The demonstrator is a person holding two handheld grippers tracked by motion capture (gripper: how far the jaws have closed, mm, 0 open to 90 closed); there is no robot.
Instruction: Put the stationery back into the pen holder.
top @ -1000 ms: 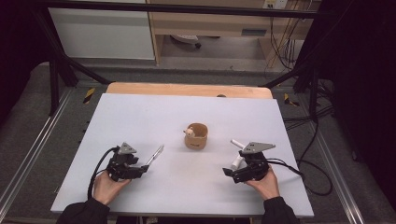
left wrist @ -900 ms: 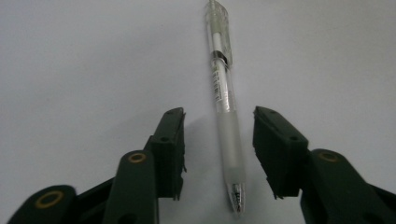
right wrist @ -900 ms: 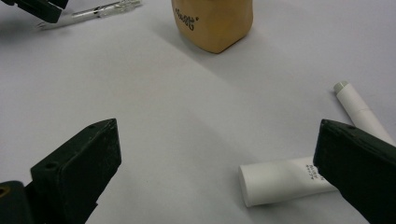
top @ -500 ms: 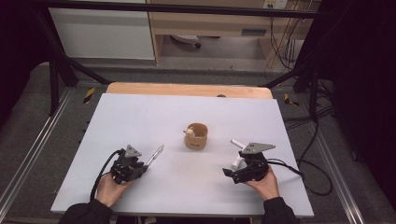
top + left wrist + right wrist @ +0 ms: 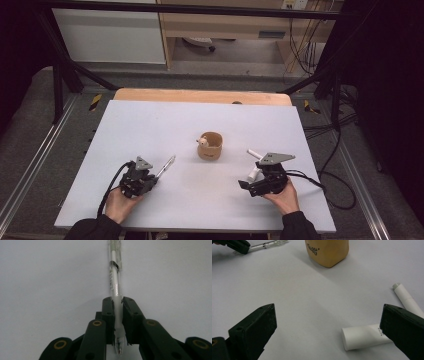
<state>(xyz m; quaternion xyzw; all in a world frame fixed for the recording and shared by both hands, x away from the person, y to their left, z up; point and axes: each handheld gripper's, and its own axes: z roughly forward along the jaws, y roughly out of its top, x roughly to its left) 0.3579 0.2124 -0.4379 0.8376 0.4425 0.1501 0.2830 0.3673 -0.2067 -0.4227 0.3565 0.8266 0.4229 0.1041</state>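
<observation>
Left gripper point(image 5: 150, 176): black blocky body, grey three-cornered plate on top, black cable looping off its rear. In the left gripper view point(image 5: 118, 315), two black flat-sided jaws on black link arms, brass-coloured ringed pivots, small screw holes in the jaw faces. Right gripper point(image 5: 245, 184): same black build, larger grey three-cornered plate, black cable trailing away across the table edge. Right gripper view: matte black wedge-shaped jaws, small holes. Both of the person's sleeves dark, black cuffs at the wrists.
</observation>
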